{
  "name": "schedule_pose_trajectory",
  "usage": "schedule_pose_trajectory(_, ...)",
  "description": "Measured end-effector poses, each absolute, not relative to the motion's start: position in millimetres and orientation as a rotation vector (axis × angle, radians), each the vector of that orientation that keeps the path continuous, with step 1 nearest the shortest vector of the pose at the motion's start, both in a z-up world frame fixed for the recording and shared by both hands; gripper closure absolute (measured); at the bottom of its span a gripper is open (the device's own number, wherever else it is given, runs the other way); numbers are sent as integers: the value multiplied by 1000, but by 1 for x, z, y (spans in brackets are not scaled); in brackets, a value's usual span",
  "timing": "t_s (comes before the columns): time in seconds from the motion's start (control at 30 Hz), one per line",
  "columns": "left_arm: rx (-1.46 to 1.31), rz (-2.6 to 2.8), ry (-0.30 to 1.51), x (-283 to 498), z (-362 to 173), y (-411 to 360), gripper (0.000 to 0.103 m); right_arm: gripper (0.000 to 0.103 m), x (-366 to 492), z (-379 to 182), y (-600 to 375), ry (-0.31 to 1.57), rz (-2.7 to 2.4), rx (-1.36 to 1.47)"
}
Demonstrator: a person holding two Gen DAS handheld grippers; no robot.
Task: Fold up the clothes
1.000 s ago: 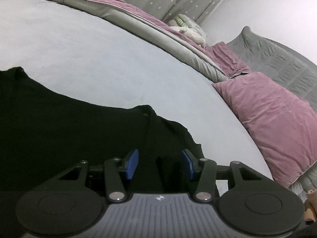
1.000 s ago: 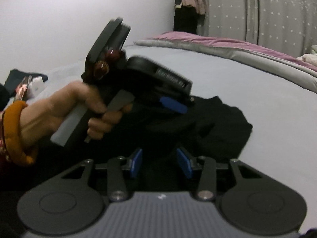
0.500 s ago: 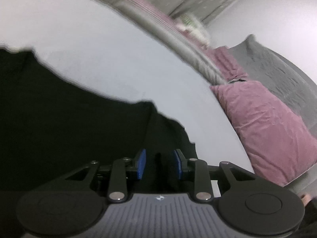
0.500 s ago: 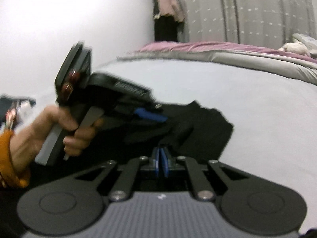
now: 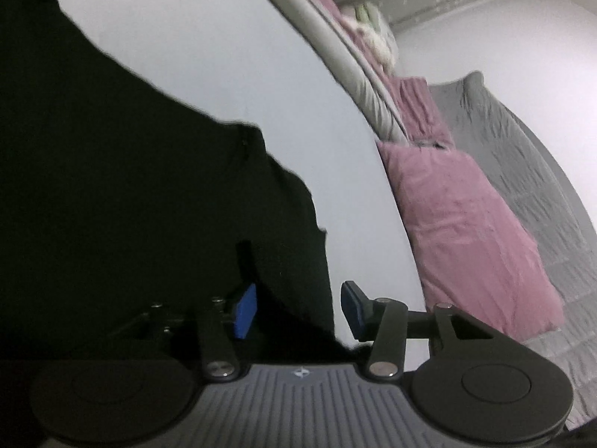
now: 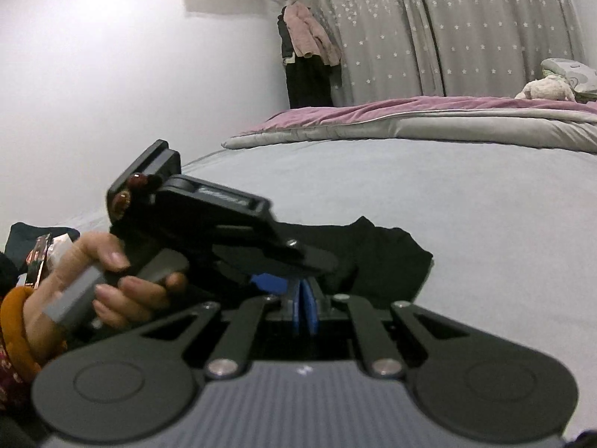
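Right now, looking along the left gripper [image 5: 298, 308]: blue pads apart and opening, black fabric edge lying between them, not visibly pinched. Black garment [image 5: 130, 205] filling the left half of that view, spread flat over the pale grey bed sheet [image 5: 231, 56], its outline stepping down toward the fingers. Only here: pink pillow [image 5: 470, 231] against a grey quilted headboard [image 5: 541, 171], off the sheet's right edge.

Over to the right wrist view: right gripper [image 6: 305, 308] with pads pressed together, possibly nipping a fold of the garment [image 6: 384, 254], though too dark there to tell. Only here: person's left hand [image 6: 93, 291], orange cuff [image 6: 15, 321] at the wrist, wrapped round the grey handle of the other gripper, held just above the cloth. Also star-print curtains [image 6: 466, 30], clothes hanging in the corner [image 6: 309, 59], a rolled pink-and-grey duvet [image 6: 410, 119] along the far bed edge.

Garment itself: black, bunched and rumpled at the near side, one corner reaching out flat to the right.
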State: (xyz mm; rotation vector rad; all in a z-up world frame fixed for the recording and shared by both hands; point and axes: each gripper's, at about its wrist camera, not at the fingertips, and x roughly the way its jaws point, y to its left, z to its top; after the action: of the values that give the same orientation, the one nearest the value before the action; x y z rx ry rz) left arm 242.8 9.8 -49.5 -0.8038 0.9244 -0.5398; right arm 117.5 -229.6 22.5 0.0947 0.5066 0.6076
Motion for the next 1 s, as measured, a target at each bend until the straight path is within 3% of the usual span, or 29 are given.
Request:
schedule_pose_trajectory(0.1,-754,-483,874,244,-46,6,77,97,119,21,-228,516,608,93)
schedule_pose_trajectory(0.17,-724,-470,857,245,-45,3,99,97,121,20,-225,524,612,84)
schedule_pose_trajectory(0.23,-689,-476,840,244,-44,-1,102,97,120,19,-223,527,617,76)
schedule_pose_trajectory(0.7,-596,-423,700,234,-24,12,102,97,123,20,-209,521,651,79)
schedule_pose_trajectory(1.0,-480,-304,758,236,-31,13,102,97,129,9,-192,597,695,46)
